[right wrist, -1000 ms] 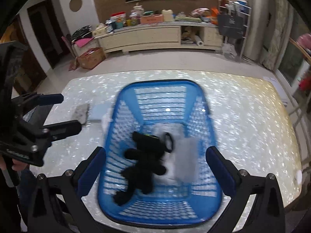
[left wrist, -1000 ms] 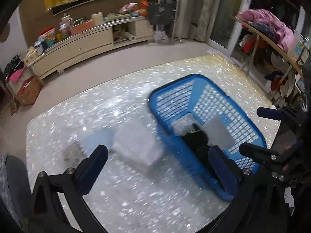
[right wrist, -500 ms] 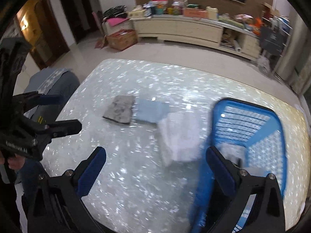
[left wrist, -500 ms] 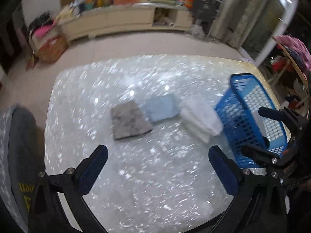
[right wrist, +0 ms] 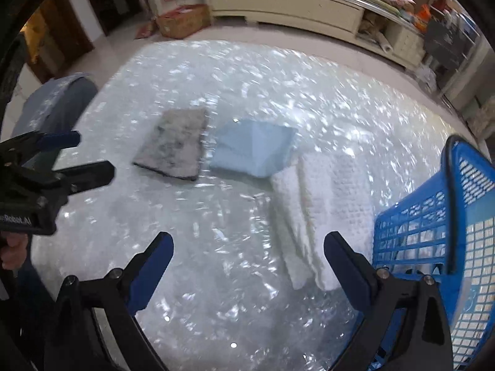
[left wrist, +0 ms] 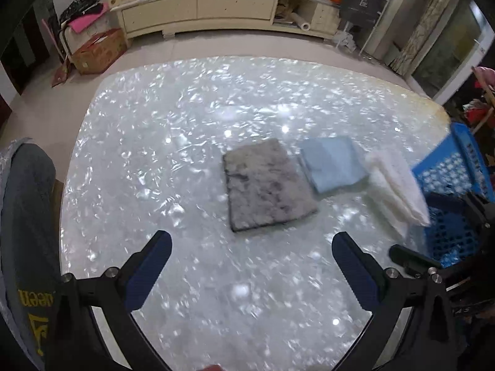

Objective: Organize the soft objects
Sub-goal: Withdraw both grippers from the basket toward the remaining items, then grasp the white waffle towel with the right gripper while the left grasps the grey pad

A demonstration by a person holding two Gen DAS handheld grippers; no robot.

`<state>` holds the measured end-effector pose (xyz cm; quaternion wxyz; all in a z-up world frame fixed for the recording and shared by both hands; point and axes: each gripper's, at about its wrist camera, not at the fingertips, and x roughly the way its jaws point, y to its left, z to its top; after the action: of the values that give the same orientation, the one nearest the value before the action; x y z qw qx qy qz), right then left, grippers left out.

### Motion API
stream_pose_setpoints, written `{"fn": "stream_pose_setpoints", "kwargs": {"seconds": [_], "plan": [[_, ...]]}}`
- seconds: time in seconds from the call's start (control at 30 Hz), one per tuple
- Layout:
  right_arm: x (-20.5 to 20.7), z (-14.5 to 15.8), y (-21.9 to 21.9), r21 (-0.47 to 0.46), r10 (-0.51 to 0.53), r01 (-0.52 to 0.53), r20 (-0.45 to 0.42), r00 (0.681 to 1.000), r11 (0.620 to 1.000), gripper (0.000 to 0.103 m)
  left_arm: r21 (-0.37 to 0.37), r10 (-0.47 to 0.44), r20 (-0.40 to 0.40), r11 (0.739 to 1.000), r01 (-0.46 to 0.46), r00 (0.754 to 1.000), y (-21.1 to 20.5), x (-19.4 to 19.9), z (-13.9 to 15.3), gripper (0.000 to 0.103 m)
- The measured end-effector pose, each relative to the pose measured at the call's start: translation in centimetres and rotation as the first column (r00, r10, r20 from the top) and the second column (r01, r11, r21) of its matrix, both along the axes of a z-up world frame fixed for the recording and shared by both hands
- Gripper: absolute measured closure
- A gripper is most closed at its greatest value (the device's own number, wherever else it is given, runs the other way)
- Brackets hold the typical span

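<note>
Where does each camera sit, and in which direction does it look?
Left wrist: on the left tool, above the near table edge, facing the gray cloth; its open fingers show, the right tool at right.
Right wrist: on the right tool, facing the white towel beside the blue basket; the left tool and a hand show at left.
Shared: gray cloth, light blue cloth, towel, basket.

Three cloths (left wrist: pixel 332 164) left of basket (left wrist: pixel 454 182)
</note>
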<state>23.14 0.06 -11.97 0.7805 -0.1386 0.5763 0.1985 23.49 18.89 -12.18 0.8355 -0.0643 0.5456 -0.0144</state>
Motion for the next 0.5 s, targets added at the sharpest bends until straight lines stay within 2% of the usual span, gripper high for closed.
{"fn": "stream_pose_setpoints", "kwargs": {"seconds": [0.23,0.27,0.37,0.5], "plan": [[1.7,-2.5,-1.4,-0.031,-0.086,0.086,-0.026,0.996,0.996,0.006,0.003,0.007,-0.049,1.000,-0.007,0.999,1.4,3.2,-3.8,0.001],[1.9,-2.8,-1.6,-0.038,-0.091,0.090,-0.030,0.995,0.995,0.008,0.008,0.002,-0.047,1.000,-0.002,0.999,1.3,3.6,-4.1,0.005],[2.6,-3.6,-1.7,-0.047,-0.099,0.097,-0.037,0.994,0.994,0.014,0.016,-0.001,-0.064,1.000,0.002,0.998,1.3,4.6,-5.4,0.008],[3.4,-4.5,-2.2,-0.046,-0.120,0.118,-0.044,0.992,0.992,0.015,0.020,0.006,-0.083,1.000,-0.004,0.997,1.5,5.8,-6.7,0.009]]}}
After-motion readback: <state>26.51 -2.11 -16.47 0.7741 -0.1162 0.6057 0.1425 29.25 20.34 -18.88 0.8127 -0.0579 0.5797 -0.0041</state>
